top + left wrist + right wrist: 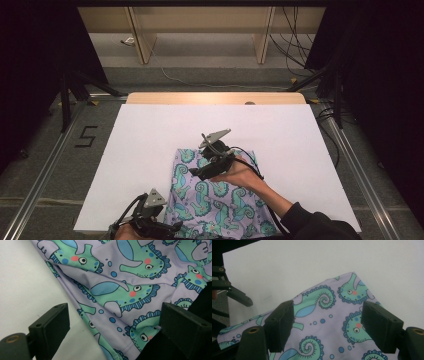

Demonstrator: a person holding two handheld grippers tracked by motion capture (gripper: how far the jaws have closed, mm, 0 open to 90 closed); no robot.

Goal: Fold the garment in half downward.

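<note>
A lilac cloth (215, 200) printed with green seahorses lies bunched at the near middle of the table. My right gripper (197, 172), held by a hand coming from the lower right, hovers over the cloth's far left part. In the right gripper view the right gripper (329, 325) stands open above the cloth (324, 310) near its corner, with nothing between the jaws. My left gripper (170, 227) sits at the cloth's near left edge. Seen in the left gripper view, the left gripper (115, 330) is open and straddles the cloth's hem (110, 315).
A white sheet (150, 135) covers the table, with a bare wooden strip (215, 97) at the far edge. A dark sleeve (315, 225) crosses the near right corner. Cables trail on the floor (295, 45) beyond the table, and tripod legs (65, 100) stand at the left.
</note>
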